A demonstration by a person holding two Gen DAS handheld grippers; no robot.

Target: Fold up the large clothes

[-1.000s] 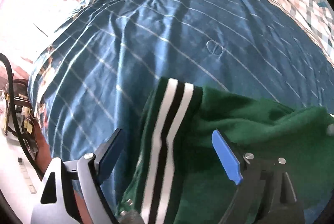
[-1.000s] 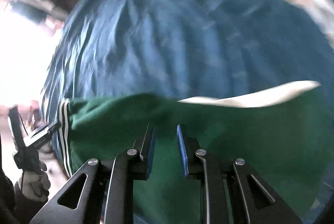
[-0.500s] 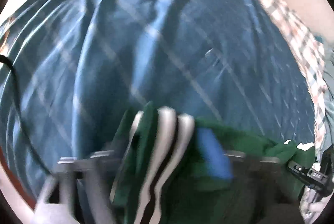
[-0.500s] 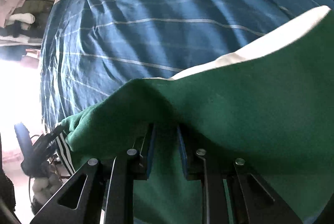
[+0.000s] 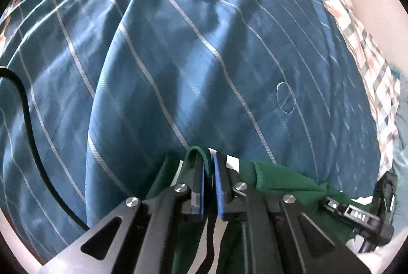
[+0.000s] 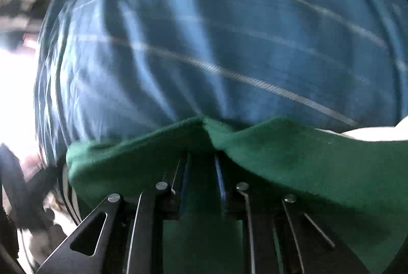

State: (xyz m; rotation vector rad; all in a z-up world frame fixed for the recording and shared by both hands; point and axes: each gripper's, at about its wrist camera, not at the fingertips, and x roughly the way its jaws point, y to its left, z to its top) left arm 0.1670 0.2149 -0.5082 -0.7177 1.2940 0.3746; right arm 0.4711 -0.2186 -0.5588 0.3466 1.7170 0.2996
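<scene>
A green garment (image 5: 285,179) with black-and-white striped trim hangs between my two grippers above a blue striped bed cover (image 5: 178,57). My left gripper (image 5: 209,164) is shut on the garment's striped cuff edge. In the right wrist view the green garment (image 6: 306,159) drapes over the fingers of my right gripper (image 6: 202,159), which is shut on a fold of it; a white lining edge (image 6: 377,132) shows at right. The right gripper also shows at the left wrist view's lower right (image 5: 362,215).
The blue bed cover (image 6: 204,44) fills both views. A checked sheet (image 5: 369,57) lies along the bed's far right side by a pale wall. A black cable (image 5: 30,136) curves at the left. Clutter and bright light are at the left of the right wrist view.
My left gripper was open over the striped cuff; it has closed on it and lifted. The right gripper stays shut on the garment, and both views have swung across the bed.
</scene>
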